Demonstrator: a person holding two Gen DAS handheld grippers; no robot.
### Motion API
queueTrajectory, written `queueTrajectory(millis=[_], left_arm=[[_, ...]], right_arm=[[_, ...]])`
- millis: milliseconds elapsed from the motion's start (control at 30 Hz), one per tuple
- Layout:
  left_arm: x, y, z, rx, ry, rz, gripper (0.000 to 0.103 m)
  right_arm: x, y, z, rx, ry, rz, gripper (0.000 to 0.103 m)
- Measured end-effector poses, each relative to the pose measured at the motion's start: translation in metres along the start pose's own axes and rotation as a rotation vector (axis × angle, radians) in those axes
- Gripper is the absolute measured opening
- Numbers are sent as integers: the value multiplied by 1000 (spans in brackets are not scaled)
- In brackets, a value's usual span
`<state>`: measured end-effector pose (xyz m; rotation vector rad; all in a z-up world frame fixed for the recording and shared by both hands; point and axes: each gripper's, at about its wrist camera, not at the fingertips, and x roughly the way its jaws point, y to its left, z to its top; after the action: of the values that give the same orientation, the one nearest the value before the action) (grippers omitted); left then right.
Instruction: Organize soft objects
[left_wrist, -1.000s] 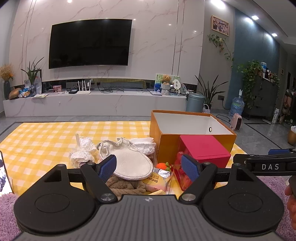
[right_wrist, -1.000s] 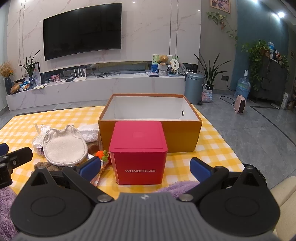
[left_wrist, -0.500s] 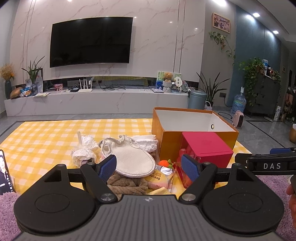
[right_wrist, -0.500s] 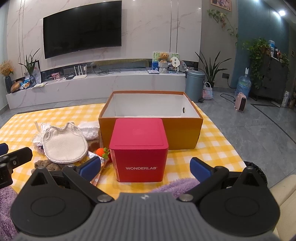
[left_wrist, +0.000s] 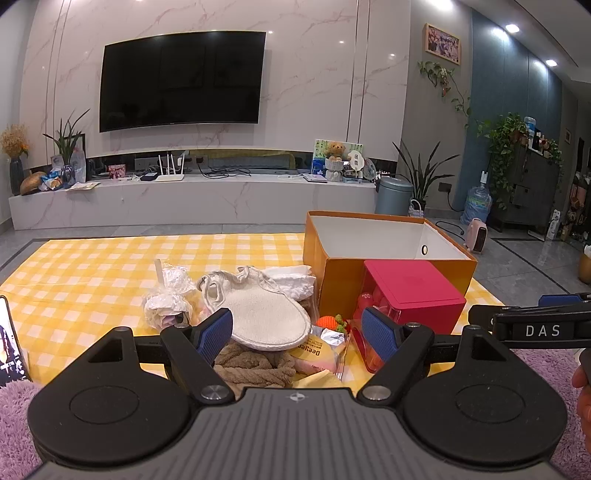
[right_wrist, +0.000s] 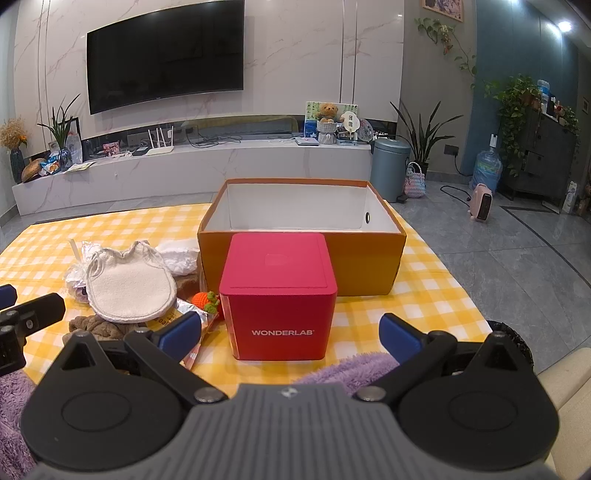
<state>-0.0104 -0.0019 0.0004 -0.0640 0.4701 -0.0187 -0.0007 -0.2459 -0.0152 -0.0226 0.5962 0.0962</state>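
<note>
A pile of soft things lies on the yellow checked cloth (left_wrist: 92, 273): a white round pad with drawstring (left_wrist: 266, 319) (right_wrist: 131, 291), a brown rope toy (left_wrist: 255, 363), a crinkled white bag (left_wrist: 168, 295), white folded cloth (left_wrist: 291, 278), an orange knitted carrot (left_wrist: 330, 322) (right_wrist: 205, 298) and a snack packet (left_wrist: 314, 354). An open orange box (left_wrist: 384, 258) (right_wrist: 303, 229) stands behind a red WONDERLAB cube (left_wrist: 413, 295) (right_wrist: 280, 299). My left gripper (left_wrist: 297, 334) is open just above the pile, empty. My right gripper (right_wrist: 290, 334) is open in front of the cube, empty.
A purple fluffy rug (right_wrist: 343, 369) lies at the near edge. A phone (left_wrist: 9, 339) stands at the left. A marble TV bench (left_wrist: 192, 199), a grey bin (right_wrist: 389, 166) and plants stand beyond the cloth on the grey floor.
Both grippers have risen and drawn back slightly, so the pile and boxes sit lower in view. Both stay open.
</note>
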Motion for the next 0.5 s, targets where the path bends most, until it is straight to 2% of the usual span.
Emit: queueTrajectory(millis=[500], left_arm=[[1,1,-2,-3,7,3,94]], right_arm=[[1,1,-1,-2,9,-2,100]])
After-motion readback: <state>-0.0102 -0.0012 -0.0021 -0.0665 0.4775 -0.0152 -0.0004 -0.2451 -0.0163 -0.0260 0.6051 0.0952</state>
